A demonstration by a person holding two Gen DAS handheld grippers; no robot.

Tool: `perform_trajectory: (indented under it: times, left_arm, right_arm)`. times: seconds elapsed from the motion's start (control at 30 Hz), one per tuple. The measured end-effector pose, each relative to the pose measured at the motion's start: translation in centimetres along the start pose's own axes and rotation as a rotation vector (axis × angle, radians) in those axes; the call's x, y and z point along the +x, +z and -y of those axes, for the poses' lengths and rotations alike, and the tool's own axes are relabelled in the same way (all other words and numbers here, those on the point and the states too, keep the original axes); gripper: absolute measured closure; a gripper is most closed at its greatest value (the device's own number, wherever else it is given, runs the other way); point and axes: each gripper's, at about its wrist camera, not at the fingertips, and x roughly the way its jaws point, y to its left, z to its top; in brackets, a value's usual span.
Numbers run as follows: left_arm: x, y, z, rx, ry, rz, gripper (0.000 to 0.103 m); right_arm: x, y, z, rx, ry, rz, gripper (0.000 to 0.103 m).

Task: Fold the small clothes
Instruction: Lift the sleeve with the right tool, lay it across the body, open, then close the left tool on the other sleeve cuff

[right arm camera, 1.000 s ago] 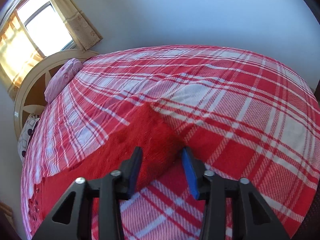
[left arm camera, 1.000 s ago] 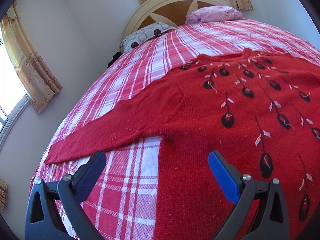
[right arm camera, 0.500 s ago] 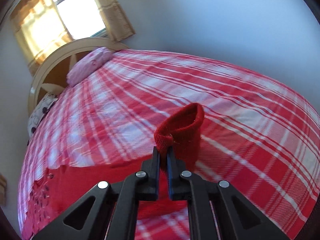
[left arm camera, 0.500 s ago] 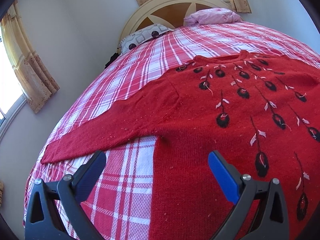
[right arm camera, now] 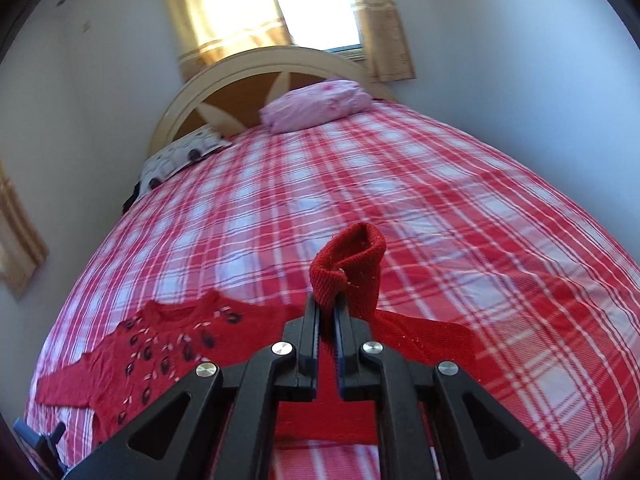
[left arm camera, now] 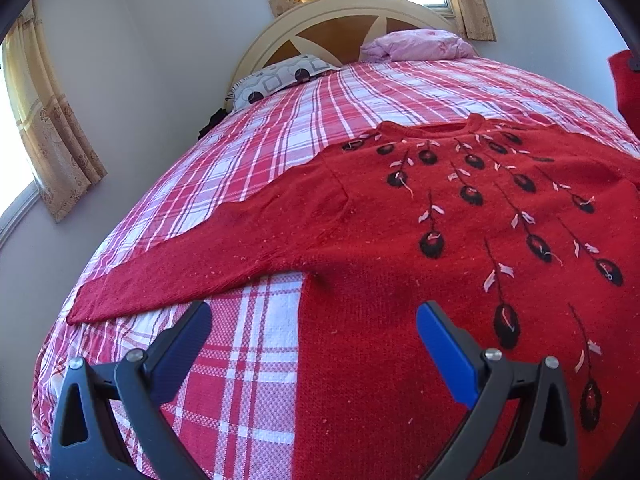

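A red knit sweater with black and white leaf embroidery lies flat, front up, on the plaid bed. Its left sleeve stretches out to the left. My left gripper is open and empty, hovering just above the sweater's lower left side edge. My right gripper is shut on the cuff of the right sleeve and holds it lifted above the bed; the sweater's body lies to its lower left. The lifted sleeve also shows at the right edge of the left wrist view.
The bed has a red and white plaid cover. A pink pillow and a patterned grey pillow lie by the arched cream headboard. Walls and curtained windows surround the bed.
My right gripper closed on the right sleeve cuff and lifted it up off the bed, swinging toward the sweater body. The left gripper stayed open and shifted only slightly.
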Motion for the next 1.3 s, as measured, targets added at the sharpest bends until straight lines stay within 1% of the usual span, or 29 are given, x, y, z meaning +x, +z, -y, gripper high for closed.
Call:
perform_trajectory:
  times: [0.1,0.27,0.43,0.53,0.57,0.67,0.7,0.77,0.8,0.83,0.9,0.93,0.97,1.03,1.07,1.13,1.2,1.3]
  left_arm:
    - [0.0,-0.1,-0.1,-0.008,-0.008,0.0,0.0]
    - [-0.1,-0.1,-0.1,-0.011,-0.014,-0.006,0.0]
    - [-0.4,-0.2,0.0,0.002,-0.051,-0.025,0.0]
    - [-0.8,0.0,0.3,0.011,-0.093,-0.033,0.0]
    - [-1.1,0.1,0.5,0.012,-0.117,-0.035,0.0]
    - [-1.8,0.9,1.1,0.019,-0.159,-0.013,0.0]
    - [-2.0,1.3,1.3,0.02,-0.177,-0.008,0.0]
    - [-2.2,2.3,1.8,0.011,-0.224,-0.011,0.0]
    - [-2.1,2.9,2.1,0.002,-0.26,-0.018,0.0]
    - [-2.1,3.3,2.3,-0.007,-0.289,-0.022,0.0]
    - [-2.2,4.7,3.2,-0.018,-0.366,-0.025,0.0]
    - [-2.3,5.4,3.9,-0.019,-0.407,-0.025,0.0]
    - [-2.3,5.9,4.4,-0.02,-0.431,-0.028,0.0]
    - [-2.1,6.9,5.7,-0.019,-0.478,-0.036,0.001]
    - [-2.1,7.7,6.6,-0.012,-0.501,-0.037,0.004]
    - [-1.9,8.7,8.2,0.003,-0.517,-0.039,0.009]
    - [-1.5,9.8,10.3,0.03,-0.521,-0.042,0.016]
    - [-0.5,10.8,13.0,0.044,-0.543,-0.08,0.021]
  right_arm:
    - [0.9,-0.9,-2.8,-0.047,0.033,-0.018,0.098]
    - [2.8,-3.7,-6.6,-0.14,0.06,-0.053,0.098]
    - [4.6,-6.5,-8.4,-0.194,0.106,-0.109,0.097]
    - [5.6,-7.9,-8.9,-0.237,0.136,-0.141,0.097]
    - [5.9,-8.5,-9.0,-0.247,0.148,-0.154,0.097]
    - [6.7,-10.0,-8.9,-0.258,0.205,-0.212,0.096]
    - [6.8,-10.5,-8.9,-0.277,0.215,-0.23,0.091]
    - [6.2,-11.3,-8.8,-0.308,0.239,-0.22,0.064]
    - [5.8,-11.5,-8.6,-0.314,0.246,-0.213,0.036]
    - [4.9,-11.7,-8.2,-0.308,0.26,-0.199,0.03]
    - [3.3,-11.8,-6.7,-0.267,0.298,-0.165,0.03]
    - [2.8,-11.8,-5.9,-0.248,0.302,-0.159,0.03]
    - [2.3,-11.9,-5.3,-0.234,0.299,-0.151,0.03]
    - [1.5,-12.1,-3.6,-0.211,0.258,-0.118,0.029]
    - [1.1,-12.2,-2.9,-0.208,0.237,-0.104,0.029]
    - [0.4,-12.8,-1.5,-0.201,0.187,-0.068,0.029]
    - [0.0,-13.2,-0.4,-0.192,0.156,-0.038,0.029]
    - [-0.3,-13.7,0.9,-0.162,0.141,-0.001,0.029]
